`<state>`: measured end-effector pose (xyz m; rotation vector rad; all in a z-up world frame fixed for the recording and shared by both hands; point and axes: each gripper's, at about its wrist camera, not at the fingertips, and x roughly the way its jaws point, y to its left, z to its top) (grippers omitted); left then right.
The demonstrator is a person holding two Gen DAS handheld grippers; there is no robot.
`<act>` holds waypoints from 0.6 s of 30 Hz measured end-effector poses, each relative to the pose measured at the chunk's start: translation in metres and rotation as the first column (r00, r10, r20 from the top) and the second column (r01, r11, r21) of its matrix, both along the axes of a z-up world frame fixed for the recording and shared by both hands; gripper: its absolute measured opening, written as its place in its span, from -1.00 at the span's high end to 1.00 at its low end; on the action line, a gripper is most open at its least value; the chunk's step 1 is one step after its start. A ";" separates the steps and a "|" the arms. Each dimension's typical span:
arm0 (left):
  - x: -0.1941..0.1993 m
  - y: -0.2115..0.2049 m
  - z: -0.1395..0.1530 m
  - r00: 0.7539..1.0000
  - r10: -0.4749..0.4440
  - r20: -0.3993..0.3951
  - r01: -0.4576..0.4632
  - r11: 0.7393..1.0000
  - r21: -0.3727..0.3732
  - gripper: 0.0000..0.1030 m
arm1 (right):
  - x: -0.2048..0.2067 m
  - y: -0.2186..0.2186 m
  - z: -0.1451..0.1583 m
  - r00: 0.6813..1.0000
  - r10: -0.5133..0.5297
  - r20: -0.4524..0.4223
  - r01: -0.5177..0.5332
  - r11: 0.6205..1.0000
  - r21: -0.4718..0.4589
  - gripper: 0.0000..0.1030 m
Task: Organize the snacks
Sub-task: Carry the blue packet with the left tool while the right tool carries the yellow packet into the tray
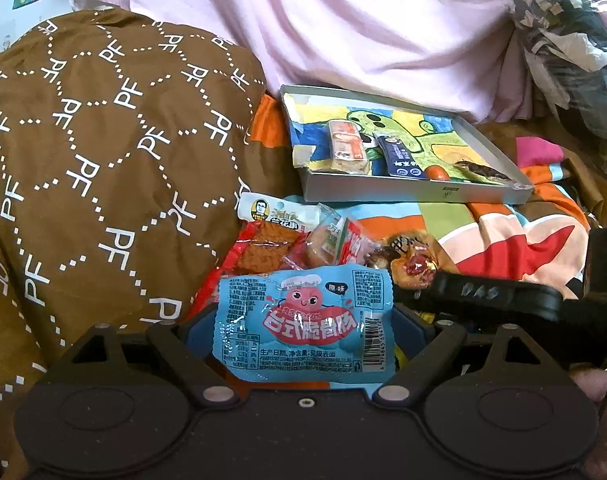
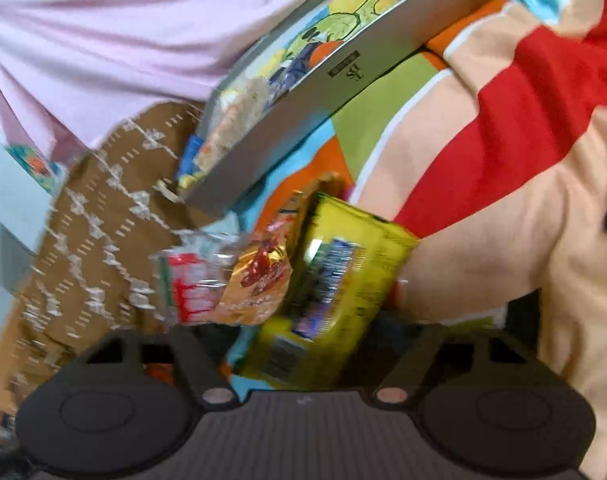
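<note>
Bed cover [image 1: 503,240] carried everything. Shallow box [image 1: 415,194] lay flat, open side up, likely for sorted snacks. Blue packet [image 1: 303,320] was held between wide jaws of left gripper [image 1: 303,332]. Yellow packet [image 2: 335,292] lay between jaws of right gripper [image 2: 303,344]; grip could not be told.

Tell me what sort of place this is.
Most likely a bed in a bedroom. The snacks lie on a colourful cartoon bedsheet, with a brown patterned quilt bunched beside them and pink bedding heaped behind the shallow box that holds a few snacks.
</note>
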<state>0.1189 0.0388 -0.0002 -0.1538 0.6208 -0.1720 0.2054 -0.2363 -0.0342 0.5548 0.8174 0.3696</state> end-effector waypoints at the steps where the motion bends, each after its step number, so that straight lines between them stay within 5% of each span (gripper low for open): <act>1: -0.001 0.000 0.001 1.000 -0.001 0.003 0.001 1.000 0.002 -0.72 | -0.001 0.000 -0.001 1.000 -0.005 -0.001 0.005 1.000 0.000 -0.22; 18: -0.001 -0.025 0.012 0.999 -0.017 0.030 0.016 1.000 0.007 -0.72 | -0.049 -0.041 -0.003 0.999 -0.024 -0.041 0.028 0.993 0.116 0.08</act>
